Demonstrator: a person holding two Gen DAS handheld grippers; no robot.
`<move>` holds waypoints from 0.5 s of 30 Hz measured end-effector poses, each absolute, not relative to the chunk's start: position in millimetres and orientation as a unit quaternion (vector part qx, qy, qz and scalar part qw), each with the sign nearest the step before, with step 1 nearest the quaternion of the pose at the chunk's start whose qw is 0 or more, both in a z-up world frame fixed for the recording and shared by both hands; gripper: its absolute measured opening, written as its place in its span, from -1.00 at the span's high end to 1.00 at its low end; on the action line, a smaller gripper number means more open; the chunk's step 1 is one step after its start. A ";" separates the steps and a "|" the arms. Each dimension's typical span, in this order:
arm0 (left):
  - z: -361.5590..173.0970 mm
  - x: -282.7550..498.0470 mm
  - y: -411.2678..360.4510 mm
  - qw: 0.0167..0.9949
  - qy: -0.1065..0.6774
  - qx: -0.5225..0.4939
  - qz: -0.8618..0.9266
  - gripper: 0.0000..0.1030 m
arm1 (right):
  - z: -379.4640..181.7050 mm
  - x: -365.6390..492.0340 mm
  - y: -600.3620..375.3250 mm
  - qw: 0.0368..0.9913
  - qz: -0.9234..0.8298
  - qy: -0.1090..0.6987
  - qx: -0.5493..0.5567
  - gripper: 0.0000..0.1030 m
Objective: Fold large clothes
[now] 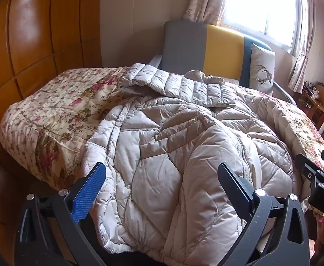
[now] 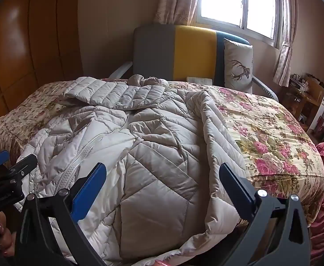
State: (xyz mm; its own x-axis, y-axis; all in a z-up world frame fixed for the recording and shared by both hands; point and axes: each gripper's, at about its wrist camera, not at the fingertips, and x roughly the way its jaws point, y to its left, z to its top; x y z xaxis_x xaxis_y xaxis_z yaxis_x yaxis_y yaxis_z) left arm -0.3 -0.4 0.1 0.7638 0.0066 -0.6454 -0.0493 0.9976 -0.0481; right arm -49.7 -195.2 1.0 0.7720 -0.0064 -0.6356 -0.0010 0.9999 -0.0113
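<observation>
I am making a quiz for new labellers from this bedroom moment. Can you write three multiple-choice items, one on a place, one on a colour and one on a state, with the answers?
1. Where does the puffer coat lie?
A. On the floral bedspread
B. On the floor
C. Over the headboard

2. What colour is the middle panel of the headboard?
A. Red
B. Yellow
C. White

3. How stand the two hand-held grippers?
A. Both shut on the coat
B. One shut, one open
C. Both open, holding nothing

Answers:
1 A: the coat is spread across the bedspread in both views.
2 B: a yellow panel sits between a grey one and a dark blue one.
3 C: the left hand-held gripper and the right hand-held gripper have wide jaws, their pads clear of the fabric.
</observation>
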 end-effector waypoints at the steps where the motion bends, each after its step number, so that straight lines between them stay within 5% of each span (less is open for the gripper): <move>1: 0.1 -0.2 -0.4 0.938 0.344 -0.032 0.015 -0.94 | 1.3 -50.0 -195.3 0.942 -0.001 0.336 -0.005 -0.97; 15: -1.7 -0.4 0.3 0.936 0.349 -0.037 0.012 -0.94 | -1.8 -48.5 -195.9 0.941 0.003 0.339 0.000 -0.97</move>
State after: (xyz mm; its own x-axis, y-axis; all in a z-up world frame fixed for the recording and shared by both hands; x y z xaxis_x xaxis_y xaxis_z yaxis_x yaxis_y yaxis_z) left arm -0.4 0.2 -1.7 0.7566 -0.0028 -0.6539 -0.0483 0.9970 -0.0601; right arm -48.5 -195.9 -1.8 0.7698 0.0054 -0.6383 -0.0059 1.0000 0.0014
